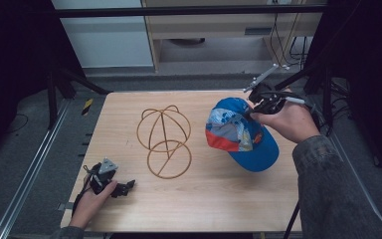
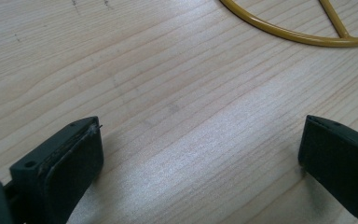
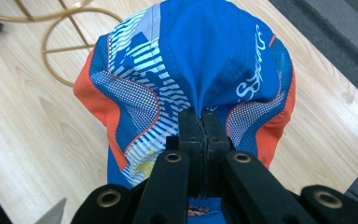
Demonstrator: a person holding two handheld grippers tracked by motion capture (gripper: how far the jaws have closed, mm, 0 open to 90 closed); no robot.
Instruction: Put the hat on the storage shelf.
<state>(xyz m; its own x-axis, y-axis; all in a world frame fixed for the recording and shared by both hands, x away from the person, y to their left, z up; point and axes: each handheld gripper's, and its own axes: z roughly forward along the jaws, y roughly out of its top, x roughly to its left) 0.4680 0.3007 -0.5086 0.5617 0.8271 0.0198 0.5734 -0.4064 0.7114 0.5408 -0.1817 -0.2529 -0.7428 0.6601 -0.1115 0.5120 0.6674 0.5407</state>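
The blue baseball cap (image 1: 241, 133) was held raised above the desk (image 1: 214, 209), right of the wire cap stand (image 1: 164, 142), presumably for placement on it. A pinch of crown fabric was clamped in the right gripper (image 3: 200, 122) jaws. The left gripper (image 1: 124, 188) was rested on the desk, jaws wide and empty.

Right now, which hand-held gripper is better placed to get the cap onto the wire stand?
Right. The right hand-held gripper is already shut on the blue cap, holding it just right of the wire stand. The left hand-held gripper rests open on the table near the front edge, holding nothing.
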